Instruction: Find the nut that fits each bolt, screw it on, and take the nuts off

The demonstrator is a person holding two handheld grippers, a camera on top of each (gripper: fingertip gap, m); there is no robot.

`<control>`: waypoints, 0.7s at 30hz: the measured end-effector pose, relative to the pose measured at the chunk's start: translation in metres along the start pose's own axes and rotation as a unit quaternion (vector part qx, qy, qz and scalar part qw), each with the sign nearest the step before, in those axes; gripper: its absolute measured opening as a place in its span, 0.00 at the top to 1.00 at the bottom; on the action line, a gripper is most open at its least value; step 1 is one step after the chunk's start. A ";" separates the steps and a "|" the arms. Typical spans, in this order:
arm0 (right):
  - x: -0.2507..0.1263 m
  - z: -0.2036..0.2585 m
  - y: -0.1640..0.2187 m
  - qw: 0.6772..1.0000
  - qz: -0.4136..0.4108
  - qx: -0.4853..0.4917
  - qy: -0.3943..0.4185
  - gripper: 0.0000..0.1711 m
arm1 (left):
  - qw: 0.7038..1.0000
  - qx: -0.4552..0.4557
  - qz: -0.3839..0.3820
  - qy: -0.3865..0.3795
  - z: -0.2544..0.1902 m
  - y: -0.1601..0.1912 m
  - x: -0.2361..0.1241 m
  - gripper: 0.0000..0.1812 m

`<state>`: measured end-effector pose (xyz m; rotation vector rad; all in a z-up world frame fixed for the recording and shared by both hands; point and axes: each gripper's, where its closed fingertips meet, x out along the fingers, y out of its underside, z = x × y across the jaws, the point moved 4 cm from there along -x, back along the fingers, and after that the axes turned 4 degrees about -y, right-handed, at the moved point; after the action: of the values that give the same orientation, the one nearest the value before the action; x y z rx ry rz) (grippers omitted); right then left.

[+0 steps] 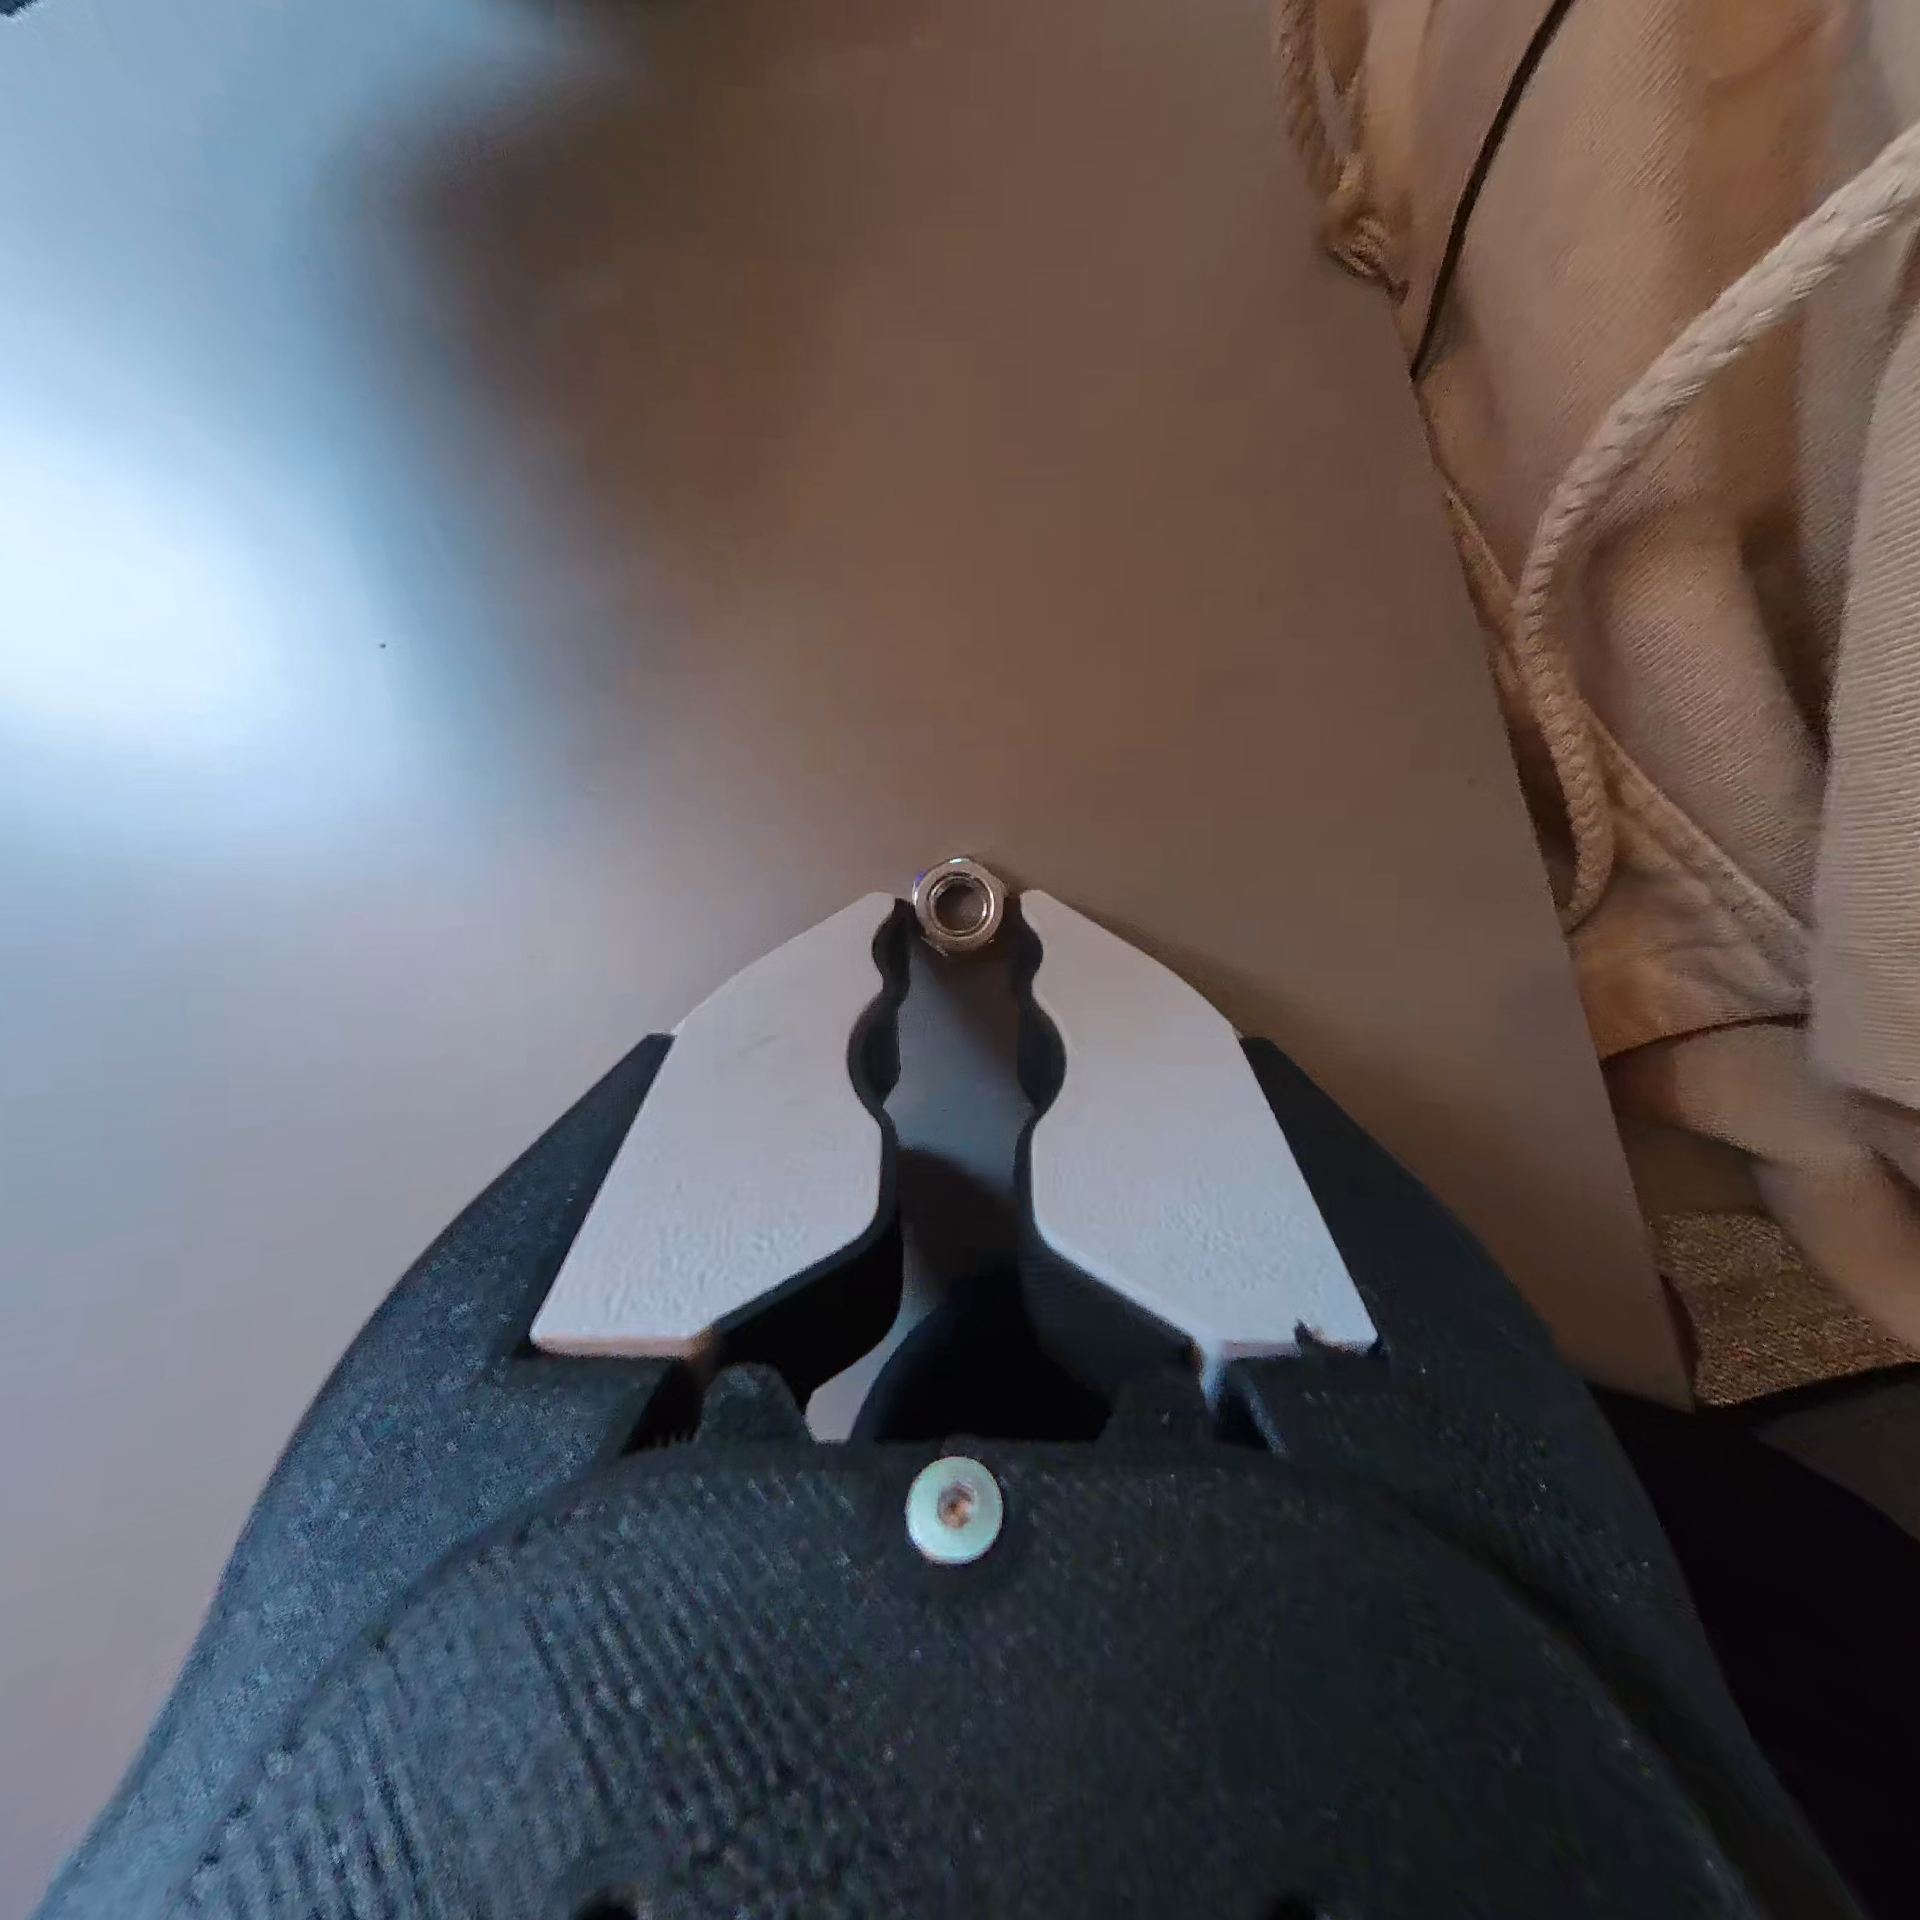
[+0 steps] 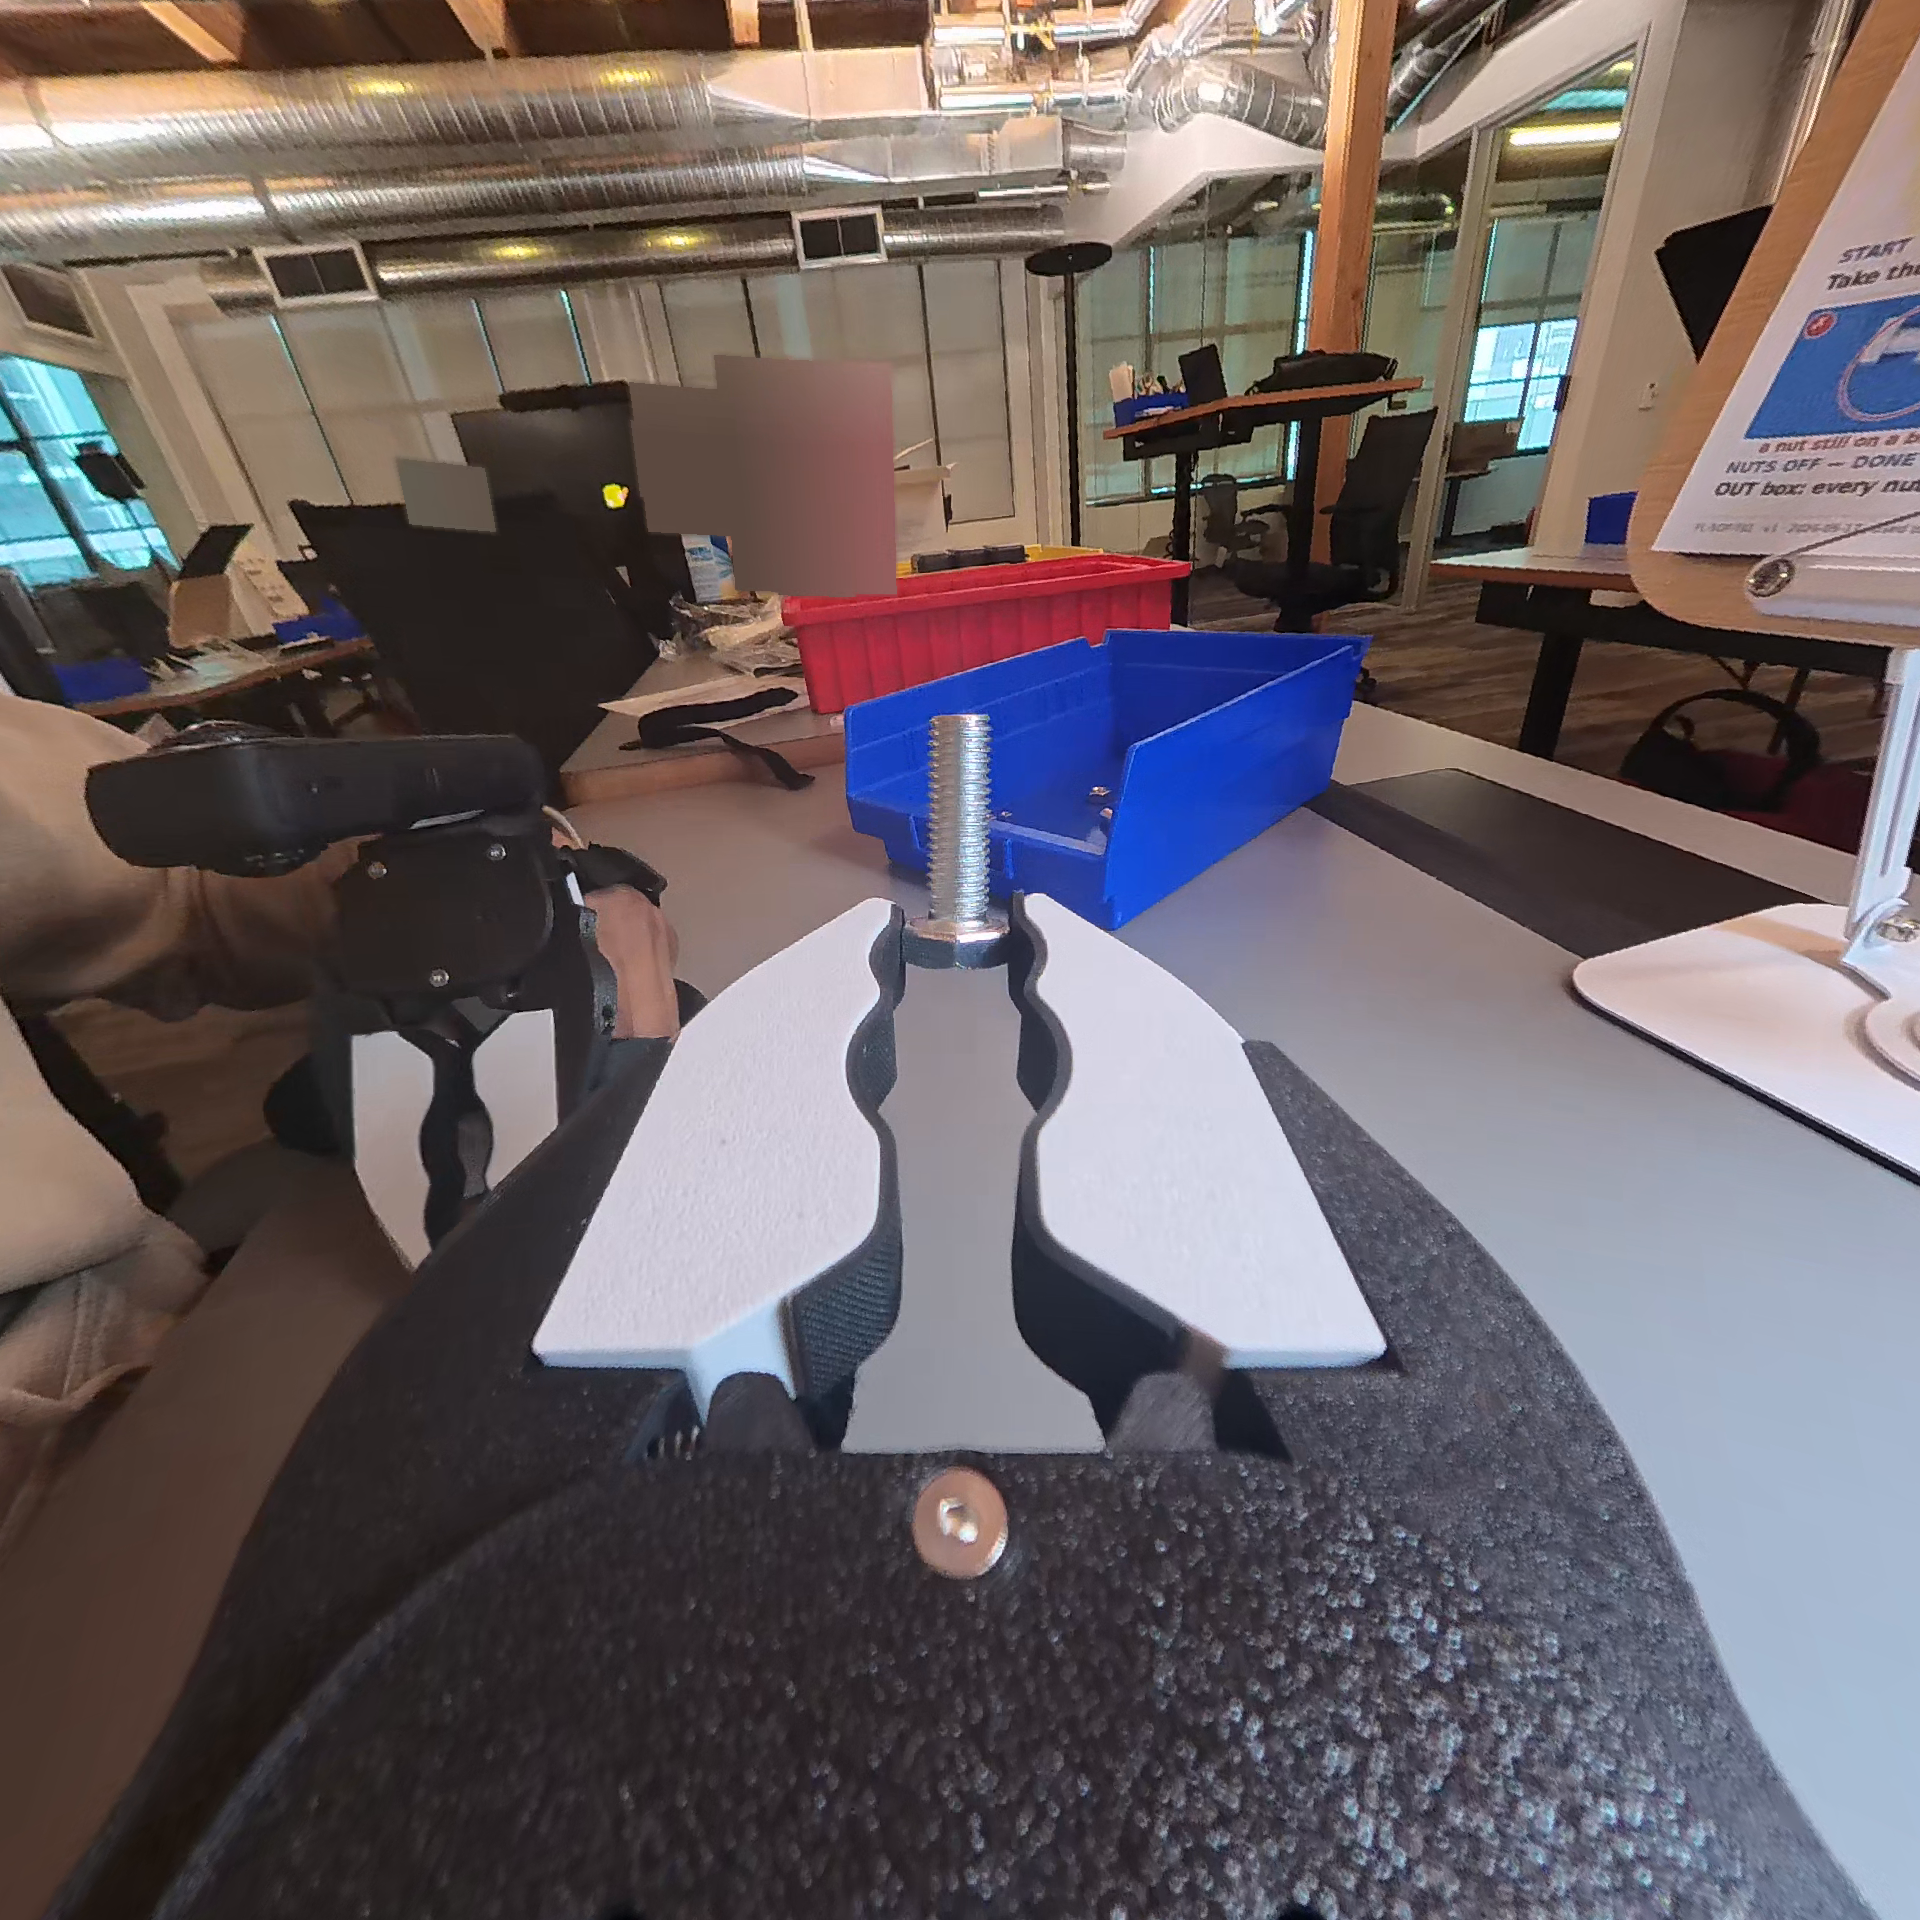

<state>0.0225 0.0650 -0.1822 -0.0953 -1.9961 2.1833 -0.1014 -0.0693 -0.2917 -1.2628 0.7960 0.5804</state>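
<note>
Left gripper [image 1: 957, 914] pinches a small hex nut [image 1: 953, 902] at its tips, bore facing the camera, above the table [image 1: 727, 520]. Right gripper [image 2: 956, 940] clamps the bolt [image 2: 958, 831] by its head, threads pointing to twelve o'clock. Best bet: align bore with shank, start gently, avoid cross-threading.

Right gripper [image 2: 956, 951] clamping upright bolt [image 2: 958, 831], blue bin [image 2: 1195, 790] behind
</note>
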 end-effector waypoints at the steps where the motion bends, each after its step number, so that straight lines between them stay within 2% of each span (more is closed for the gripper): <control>1: 0.000 0.000 0.000 1.000 0.000 0.001 -0.001 0.89 | 1.000 0.005 -0.002 -0.012 0.003 0.000 0.000 0.90; 4: 0.000 0.000 0.001 1.000 0.002 0.002 -0.004 0.89 | 0.997 -0.025 -0.038 -0.056 0.027 -0.006 -0.008 0.90; 7: 0.001 -0.001 0.004 1.000 0.003 0.005 0.000 0.89 | 0.986 -0.080 -0.107 -0.095 0.065 -0.027 -0.042 0.90; 11: 0.005 0.001 0.010 1.000 0.004 0.009 0.007 0.89 | 0.974 -0.125 -0.153 -0.113 0.115 -0.060 -0.089 0.90; 15: 0.013 0.008 0.015 1.000 0.009 -0.002 0.014 0.89 | 0.977 -0.118 -0.139 -0.107 0.145 -0.092 -0.110 0.90; 21: 0.013 0.009 0.010 0.999 0.004 -0.014 0.041 0.89 | 0.988 -0.104 -0.092 -0.072 0.161 -0.118 -0.104 0.90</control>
<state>0.0068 0.0575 -0.1905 -0.1926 -1.9852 2.1211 -0.0418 0.0657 -0.1209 -1.4494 0.5003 0.6081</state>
